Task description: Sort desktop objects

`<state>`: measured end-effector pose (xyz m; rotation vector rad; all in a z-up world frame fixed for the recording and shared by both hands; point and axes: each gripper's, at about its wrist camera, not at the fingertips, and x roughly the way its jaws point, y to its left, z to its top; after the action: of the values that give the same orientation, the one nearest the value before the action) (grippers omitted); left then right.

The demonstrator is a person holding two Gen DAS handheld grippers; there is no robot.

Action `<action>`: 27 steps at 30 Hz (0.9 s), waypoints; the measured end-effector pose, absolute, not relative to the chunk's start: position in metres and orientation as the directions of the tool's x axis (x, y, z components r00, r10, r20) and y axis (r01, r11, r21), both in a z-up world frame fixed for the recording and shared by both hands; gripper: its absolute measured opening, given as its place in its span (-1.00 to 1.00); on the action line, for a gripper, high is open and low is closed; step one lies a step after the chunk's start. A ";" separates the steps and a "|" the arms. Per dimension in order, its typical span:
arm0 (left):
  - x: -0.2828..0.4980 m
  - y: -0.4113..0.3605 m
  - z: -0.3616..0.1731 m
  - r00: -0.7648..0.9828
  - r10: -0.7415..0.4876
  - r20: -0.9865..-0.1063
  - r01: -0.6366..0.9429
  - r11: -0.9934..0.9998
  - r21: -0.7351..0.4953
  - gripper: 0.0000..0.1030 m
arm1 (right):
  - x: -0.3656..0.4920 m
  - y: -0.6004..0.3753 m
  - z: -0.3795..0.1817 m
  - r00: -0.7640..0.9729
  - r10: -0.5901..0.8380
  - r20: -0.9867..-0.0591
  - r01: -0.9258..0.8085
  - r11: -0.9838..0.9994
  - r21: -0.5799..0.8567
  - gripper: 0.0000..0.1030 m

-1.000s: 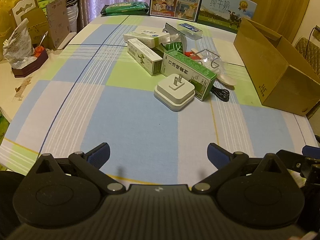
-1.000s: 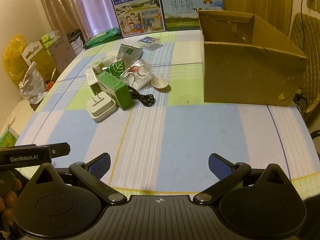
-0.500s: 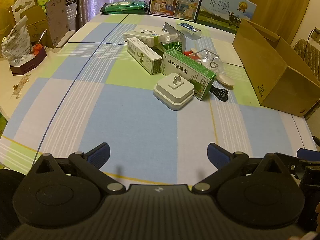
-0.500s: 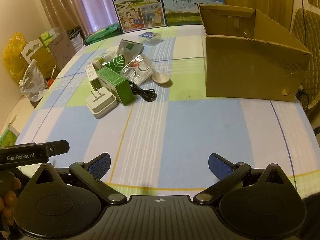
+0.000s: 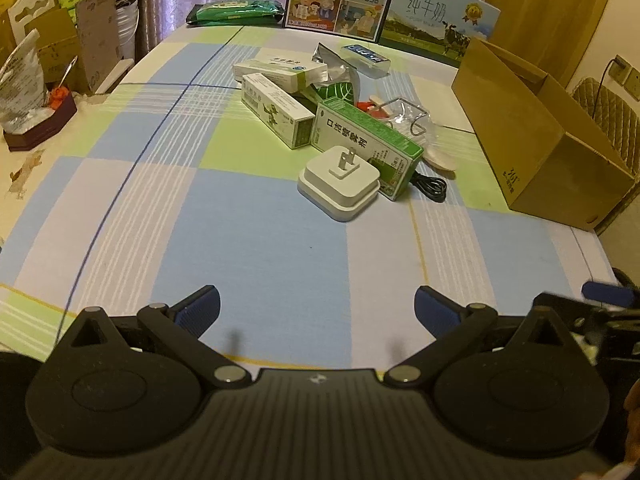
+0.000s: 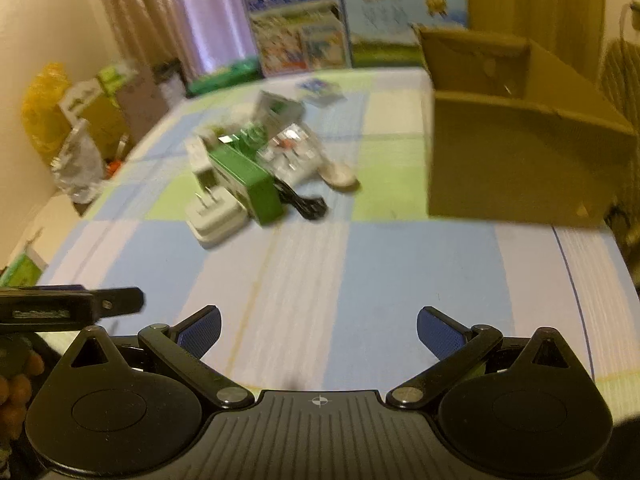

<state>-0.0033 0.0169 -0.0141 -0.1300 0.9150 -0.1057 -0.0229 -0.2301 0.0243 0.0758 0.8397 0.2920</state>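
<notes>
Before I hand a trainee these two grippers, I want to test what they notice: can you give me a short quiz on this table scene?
1. True or false: the white charger lies with its prongs pointing up.
2. What touches the charger's far side? A) the green medicine box B) the cardboard box C) the white spoon
3. Fill in: the left gripper and the right gripper both hold ____.

Key: 1 true; 2 A; 3 nothing, both are open.
</notes>
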 end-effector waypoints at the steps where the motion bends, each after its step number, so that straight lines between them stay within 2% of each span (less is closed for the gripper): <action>1: -0.002 0.018 -0.014 0.609 -0.149 -0.779 0.045 0.987 -0.154 0.98 | -0.023 -0.229 0.026 0.640 0.290 -0.712 -0.234 0.956 0.179 0.97; 5: 0.005 0.026 -0.016 0.624 -0.171 -0.763 0.101 0.985 -0.139 0.97 | -0.017 -0.228 0.030 0.684 0.312 -0.660 -0.241 0.950 0.199 0.97; 9: 0.019 0.029 -0.014 0.641 -0.192 -0.743 0.195 0.977 -0.084 0.97 | -0.006 -0.214 0.033 0.689 0.358 -0.630 -0.360 0.924 0.131 0.97; 16: 0.057 0.029 -0.021 0.620 -0.271 -0.737 0.369 0.929 -0.030 0.96 | 0.029 -0.201 0.031 0.637 0.410 -0.653 -0.443 0.888 0.126 0.97; 22: 0.089 0.021 -0.037 0.581 -0.313 -0.751 0.468 0.883 -0.005 0.77 | 0.058 -0.190 0.022 0.622 0.420 -0.661 -0.497 0.864 0.081 0.96; 24: 0.097 0.017 -0.041 0.570 -0.338 -0.749 0.499 0.867 -0.011 0.74 | 0.067 -0.186 0.018 0.616 0.423 -0.664 -0.517 0.853 0.064 0.85; 26: 0.105 0.013 -0.044 0.562 -0.358 -0.746 0.524 0.852 -0.014 0.70 | 0.077 -0.182 0.012 0.603 0.427 -0.674 -0.536 0.842 0.054 0.64; 27: 0.109 0.011 -0.046 0.557 -0.366 -0.745 0.534 0.845 -0.015 0.68 | 0.081 -0.181 0.009 0.598 0.430 -0.677 -0.543 0.838 0.052 0.61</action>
<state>0.1087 0.0115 -0.0457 0.2232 0.8223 -0.5363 0.0815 -0.1814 0.0094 -0.1657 0.7384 0.5677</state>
